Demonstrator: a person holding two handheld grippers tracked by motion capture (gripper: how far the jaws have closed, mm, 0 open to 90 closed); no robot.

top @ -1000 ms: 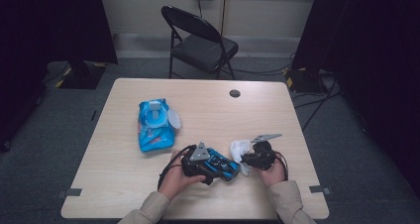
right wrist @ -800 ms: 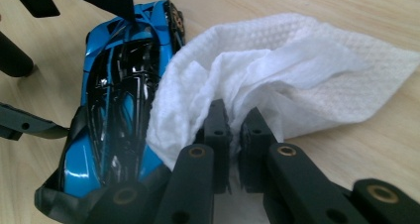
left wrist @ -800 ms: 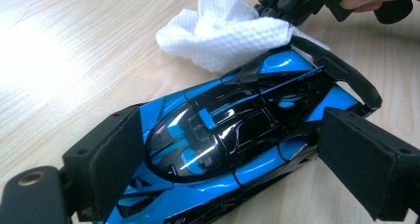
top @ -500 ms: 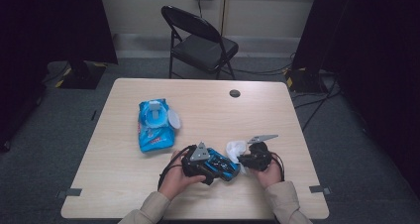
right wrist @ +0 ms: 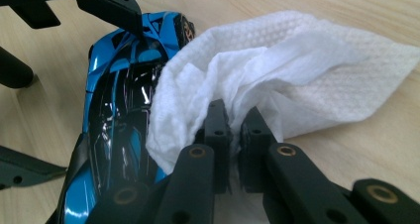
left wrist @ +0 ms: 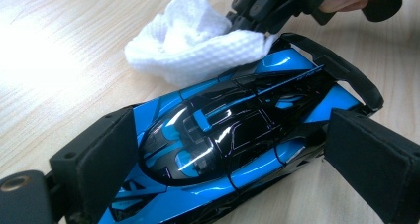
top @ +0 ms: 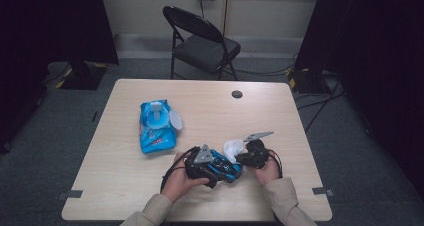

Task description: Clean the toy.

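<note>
A glossy blue and black toy car [left wrist: 233, 135] lies on the wooden table [top: 120, 186] near the front edge. My left gripper [left wrist: 237, 154] is shut on the toy car, one black pad on each flank. In the high view the toy car [top: 226, 169] sits between both hands, with my left gripper [top: 220, 170] around it. My right gripper [right wrist: 235, 115] is shut on a crumpled white wipe [right wrist: 277, 60], which rests against one end of the car [right wrist: 119, 95]. From above, the wipe [top: 232, 147] bulges just left of my right gripper [top: 242, 156].
A blue pack of wipes [top: 156, 126] with its lid flipped open lies on the table left of centre. A small black disc [top: 237, 94] sits near the far edge. A black folding chair [top: 200, 36] stands beyond the table.
My right gripper has shifted slightly left with the wipe, closer onto the car. The left hand and the car have stayed put.
</note>
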